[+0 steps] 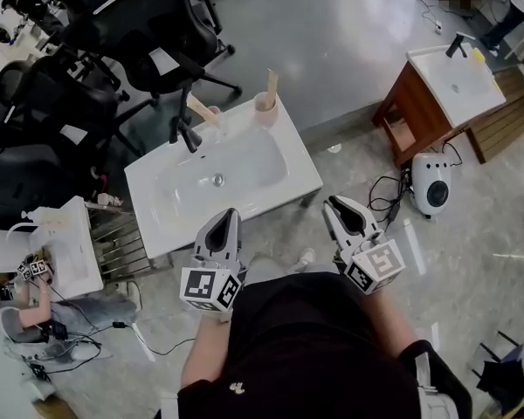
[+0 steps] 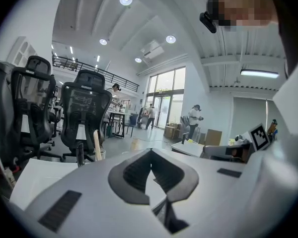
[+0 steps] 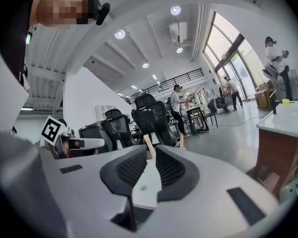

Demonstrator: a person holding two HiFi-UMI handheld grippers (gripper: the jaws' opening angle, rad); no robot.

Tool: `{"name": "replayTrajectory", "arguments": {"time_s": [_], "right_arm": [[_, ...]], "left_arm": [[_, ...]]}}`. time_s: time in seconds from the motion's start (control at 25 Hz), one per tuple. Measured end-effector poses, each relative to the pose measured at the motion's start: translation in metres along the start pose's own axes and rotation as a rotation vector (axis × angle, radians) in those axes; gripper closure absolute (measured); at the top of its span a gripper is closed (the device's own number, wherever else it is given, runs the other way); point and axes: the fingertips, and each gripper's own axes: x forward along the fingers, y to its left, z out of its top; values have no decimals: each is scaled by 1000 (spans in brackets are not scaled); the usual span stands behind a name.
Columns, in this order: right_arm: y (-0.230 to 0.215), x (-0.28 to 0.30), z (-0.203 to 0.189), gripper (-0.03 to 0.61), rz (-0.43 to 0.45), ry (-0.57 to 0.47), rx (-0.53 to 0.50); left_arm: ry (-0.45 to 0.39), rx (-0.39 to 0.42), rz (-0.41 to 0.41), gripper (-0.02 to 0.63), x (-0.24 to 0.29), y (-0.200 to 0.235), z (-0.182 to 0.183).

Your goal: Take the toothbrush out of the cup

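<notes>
The toothbrush [image 1: 271, 82] is seen standing upright in the cup [image 1: 264, 105]. The cup is set at the far right corner of the white sink [image 1: 157, 225], to the right of the black faucet [image 1: 185, 129]. Both grippers are held level at the near edge of the sink, well apart from the cup. The left gripper [image 1: 227, 213] is clenched, its jaws met with nothing between them. The right gripper [image 1: 334, 202] is slightly released: a narrow gap is seen between its jaws, and nothing is grasped.
</notes>
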Motion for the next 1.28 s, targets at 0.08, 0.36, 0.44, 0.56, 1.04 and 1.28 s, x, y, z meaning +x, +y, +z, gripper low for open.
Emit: {"name": "replayTrajectory", "arguments": {"time_s": [0.08,0.36,0.44,0.56,1.04,1.28], "right_arm": [[-7,0,0,511,-4,-3,7],[-20,14,0,510,-20,3,10],[-21,23,3,511,-28,5,5],[-21,41,6,510,-39,12,-1],[-6,147,26,511,-63,27,-29],[6,200,32,511,-79,33,-37]], "left_arm": [[9,1,1,592,5,-2,-2],[18,0,-14,592,27,8,-3],[16,-8,-23,592,34,15,-1],[14,-13,-27,592,43,32,3],[22,-9,-37,591,88,131,23],[35,-11,-50,591,107,178,32]]}}
